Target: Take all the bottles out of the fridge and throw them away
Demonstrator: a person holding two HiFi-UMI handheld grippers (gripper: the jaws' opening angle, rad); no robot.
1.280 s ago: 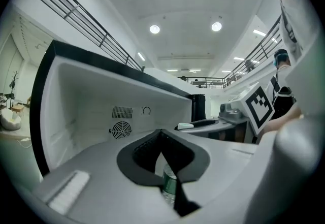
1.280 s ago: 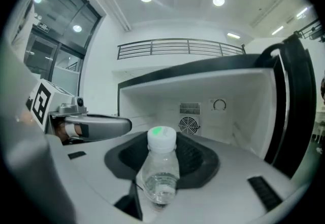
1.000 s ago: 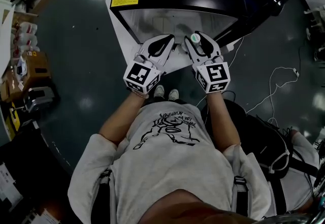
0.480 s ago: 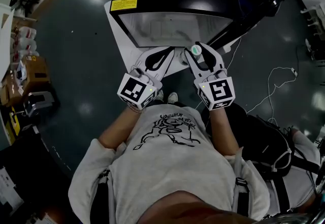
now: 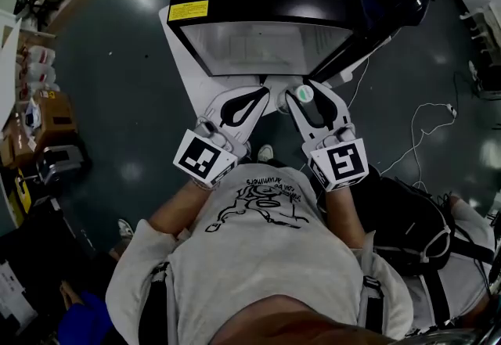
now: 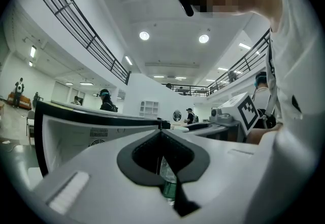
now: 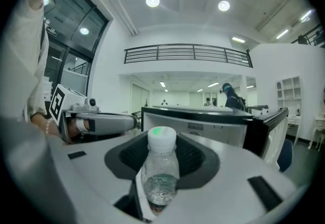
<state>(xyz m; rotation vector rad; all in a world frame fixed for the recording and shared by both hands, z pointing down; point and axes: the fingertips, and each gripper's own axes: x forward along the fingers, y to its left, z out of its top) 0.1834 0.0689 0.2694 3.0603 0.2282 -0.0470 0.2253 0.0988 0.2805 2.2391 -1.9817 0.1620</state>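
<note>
Two bottles: one is seen whole, the other only in part.
Bottle with white cap [image 7: 161, 167]: clear and upright, with a green spot on the cap. It stands between the jaws of the right tool [image 7: 162, 152], in the lower middle of the right gripper view. In the head view its cap [image 5: 304, 93] shows just below the front edge of the fridge [image 5: 266, 19].
Right tool [image 5: 307, 89]: its jaws are wide apart and closed on the body of this bottle from both sides.
Second bottle [image 6: 168, 183]: only a clear strip with a green band is visible, low in the opening between the jaws of the left tool [image 6: 162, 130]. I cannot tell whether it is gripped.
Left tool [image 5: 261, 91]: the jaw tips are together and touching. It is just left of the right tool, and both point toward the top of the frame.
Fridge: black with a white grid on top, in the upper middle of the head view. Its inside is pale, and both tools are outside it, just before its front.
Door [image 5: 356, 50]: black, open to the right.
White board [image 5: 184, 62]: it lies under the fridge on the dark floor [image 5: 117, 101].
Person [image 5: 258, 257]: in a grey shirt, in the lower middle.
Backpack [image 5: 407, 226]: black, at the lower right.
</note>
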